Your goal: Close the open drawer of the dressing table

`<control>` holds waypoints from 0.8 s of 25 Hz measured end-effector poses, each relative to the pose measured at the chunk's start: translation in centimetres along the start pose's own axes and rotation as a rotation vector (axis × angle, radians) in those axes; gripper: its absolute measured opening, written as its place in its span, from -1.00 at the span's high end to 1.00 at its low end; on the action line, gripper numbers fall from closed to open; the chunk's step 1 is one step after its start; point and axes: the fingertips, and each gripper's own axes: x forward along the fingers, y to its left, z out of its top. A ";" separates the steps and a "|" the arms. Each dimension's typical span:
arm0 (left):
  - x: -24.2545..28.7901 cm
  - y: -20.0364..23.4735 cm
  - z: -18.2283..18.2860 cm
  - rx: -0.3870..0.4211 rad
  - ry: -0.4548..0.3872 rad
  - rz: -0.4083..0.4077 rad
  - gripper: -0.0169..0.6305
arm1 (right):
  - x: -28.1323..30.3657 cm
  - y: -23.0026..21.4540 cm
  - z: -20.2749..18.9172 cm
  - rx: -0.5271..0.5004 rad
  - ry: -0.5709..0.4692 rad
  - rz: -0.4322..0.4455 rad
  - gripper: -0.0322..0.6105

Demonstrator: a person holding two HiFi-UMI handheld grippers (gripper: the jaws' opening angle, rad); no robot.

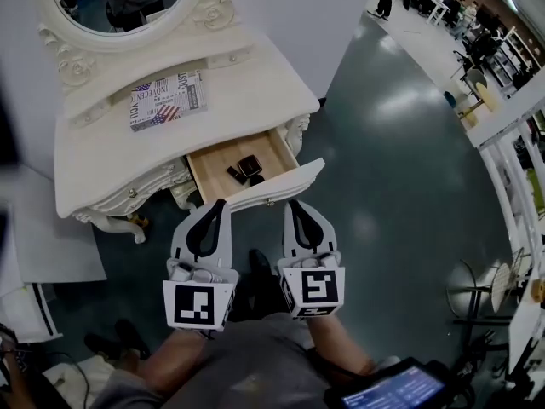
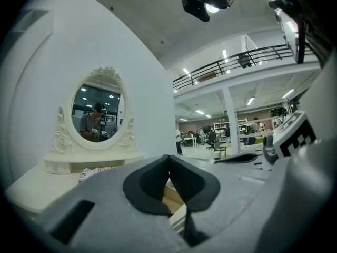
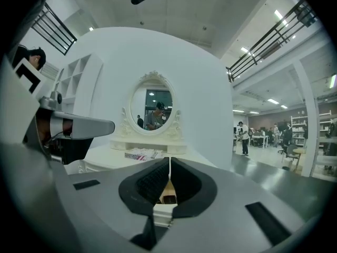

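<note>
The cream dressing table (image 1: 247,83) has its drawer (image 1: 274,185) pulled open, showing a wooden bottom with a small dark watch-like item (image 1: 248,166) inside. Both grippers point at the drawer front from just short of it. My left gripper (image 1: 220,202) is shut with nothing in it, its tip near the front's left end. My right gripper (image 1: 292,202) is shut and empty too, close to the front's middle. In the left gripper view the left gripper (image 2: 168,157) has its pads meeting. The right gripper (image 3: 169,161) likewise, with the drawer front (image 3: 162,214) straight ahead.
A flag-printed box (image 1: 167,100) lies on the tabletop under the oval mirror (image 1: 128,2). A white panel (image 1: 51,245) stands left of the table. My shoes (image 1: 260,267) are on the dark floor below the grippers. A stool (image 1: 477,288) stands at the right.
</note>
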 end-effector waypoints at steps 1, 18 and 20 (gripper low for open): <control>0.4 0.1 -0.2 -0.003 0.005 0.003 0.90 | 0.4 -0.3 -0.4 0.001 0.009 0.001 0.85; 6.5 2.5 -7.3 0.009 0.106 0.039 0.90 | 8.6 -1.7 -10.7 0.024 0.205 0.127 0.48; 6.9 2.9 -8.4 -0.004 0.111 0.049 0.90 | 9.0 -1.5 -12.4 0.014 0.234 0.154 0.41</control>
